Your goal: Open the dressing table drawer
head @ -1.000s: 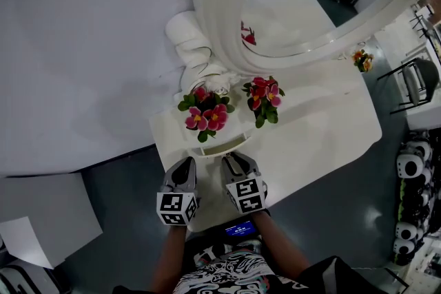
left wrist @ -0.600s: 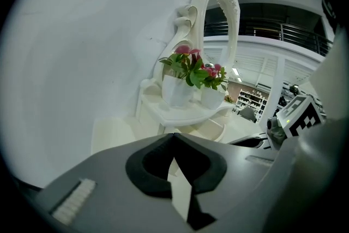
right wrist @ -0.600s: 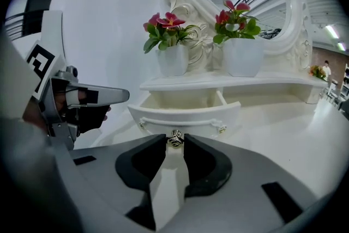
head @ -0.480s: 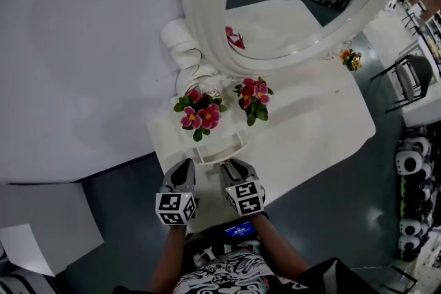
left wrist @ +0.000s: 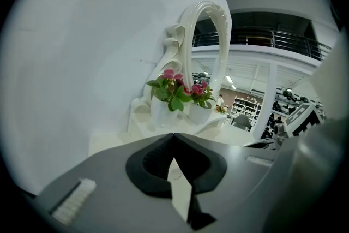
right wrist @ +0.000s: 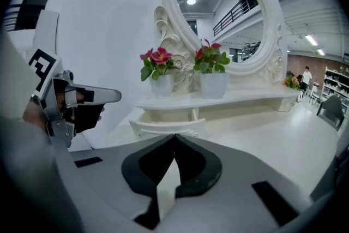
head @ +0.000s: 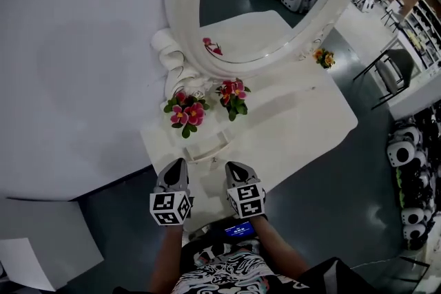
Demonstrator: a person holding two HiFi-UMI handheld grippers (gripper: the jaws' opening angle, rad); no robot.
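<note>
The right gripper point(right wrist: 174, 137) is closed and holds nothing, and the left gripper point(left wrist: 174, 135) is the same. Both are apart from the drawer point(right wrist: 166, 127), which stands pulled out in front of the mirror point(right wrist: 218, 13). It seems open enough. If more is wanted, pull it straight away from the mirror, never sideways.

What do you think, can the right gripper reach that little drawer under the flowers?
Probably yes. The right gripper sits just in front of the drawer, pointing towards it, and nothing stands between them. Its fingers are shut, so they would need to open to grab it.
</note>
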